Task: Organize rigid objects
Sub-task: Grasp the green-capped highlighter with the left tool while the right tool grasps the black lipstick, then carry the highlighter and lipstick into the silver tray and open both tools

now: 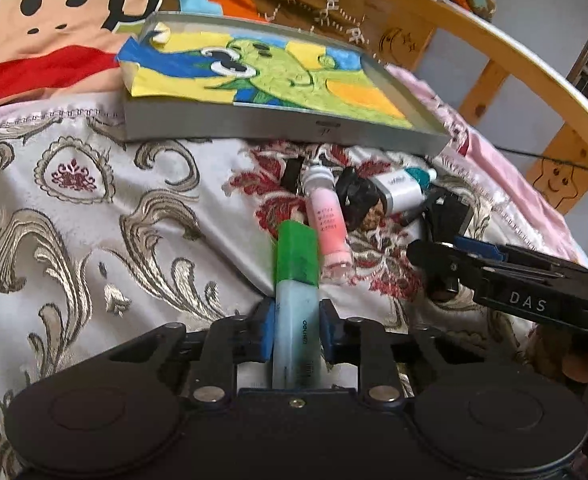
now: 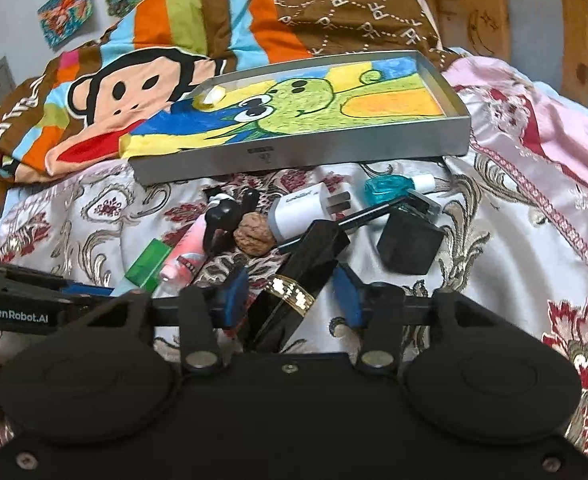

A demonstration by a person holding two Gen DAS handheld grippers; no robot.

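My left gripper is shut on a pale blue highlighter with a green cap, which points away toward the pile. A black lipstick tube with a gold band lies tilted on the bedspread between the blue pads of my right gripper. The pads stand open with narrow gaps on both sides of the tube. Just beyond lie a pink tube, a walnut, a white charger plug, a teal bottle and a black cube. Behind them sits a shallow silver tray lined with a dinosaur drawing.
A small pale lump rests in the tray's far left corner. A monkey-print blanket is bunched behind the tray. A wooden bed rail curves along the right. Open floral bedspread spreads to the left.
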